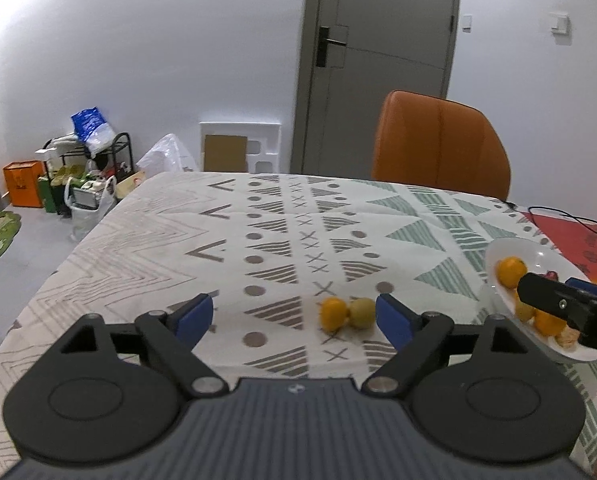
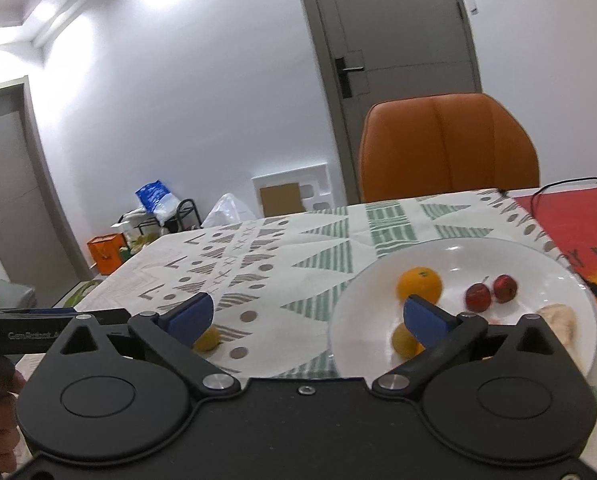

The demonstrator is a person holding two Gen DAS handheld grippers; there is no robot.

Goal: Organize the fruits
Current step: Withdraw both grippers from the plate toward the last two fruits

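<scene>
In the left wrist view the left tongs are spread wide with nothing between the blue pads, hovering low over the patterned cloth of the desk. Lying on the cloth just inside the right pad, lower centre of the frame, are two small fruits touching each other: an orange one and a yellow-green one. At the right edge of that frame the white plate holds more fruit, partly hidden by the right tongs reaching over it. In the right wrist view the right tongs are also wide open and grip nothing; their right pad sits over the plate, which fills the lower right of the frame. On the plate are a large orange, two small red fruits, a small yellow fruit and a pale peeled piece. An orange chair stands behind the desk.
</scene>
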